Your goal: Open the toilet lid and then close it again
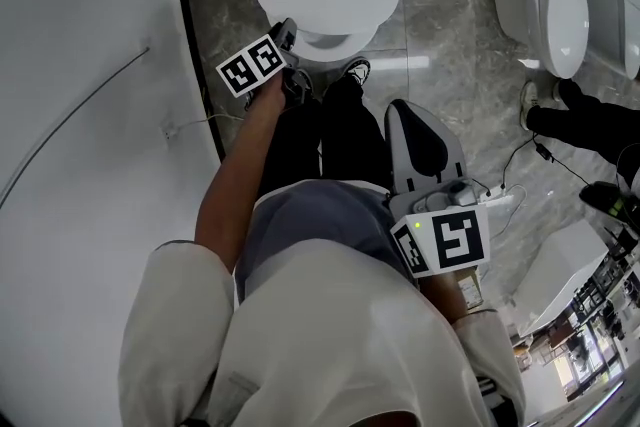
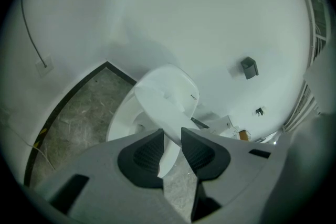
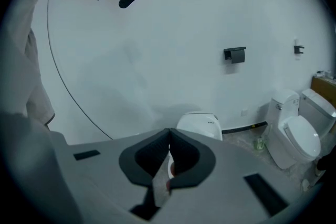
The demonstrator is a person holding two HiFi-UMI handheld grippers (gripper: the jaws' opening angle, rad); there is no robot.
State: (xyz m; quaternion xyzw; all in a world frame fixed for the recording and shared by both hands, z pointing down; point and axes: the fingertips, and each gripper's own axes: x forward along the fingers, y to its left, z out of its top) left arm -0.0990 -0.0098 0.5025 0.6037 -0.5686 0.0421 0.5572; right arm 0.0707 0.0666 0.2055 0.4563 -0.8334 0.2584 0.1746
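Holding the lid: the left gripper (image 2: 172, 134) has its jaws part-way apart and clamped on the front rim of the toilet lid (image 2: 167, 89), with a pad on each face of the thin white edge
Lid position: tilted up off the toilet bowl (image 2: 122, 119), with the front edge lifted and the hinge end at the back by the white wall
Long axis: runs from the gripped front edge away from the person to the hinge; in the head view that is straight up the picture
Direction from the gripper: the lid's bulk lies ahead of and above the jaws, so I judge the coming move to be an arc up and back about the hinge, not a straight pull
Nearer hand: the left, already on the lid; the right gripper (image 3: 169, 138) hangs well back beside the person's leg, jaws closed together on nothing
Left gripper view only: the grip itself and the gap between lid and bowl
Head view only: both grippers at once — though the lid reads there as a foreshortened oval, so its tilt is hard to judge
Right gripper view only: a paper holder (image 3: 234, 54) on the wall and a second toilet (image 3: 296, 136), both well apart from the task
Likely risk: the thin rim may slip between the pads as the lid's angle changes
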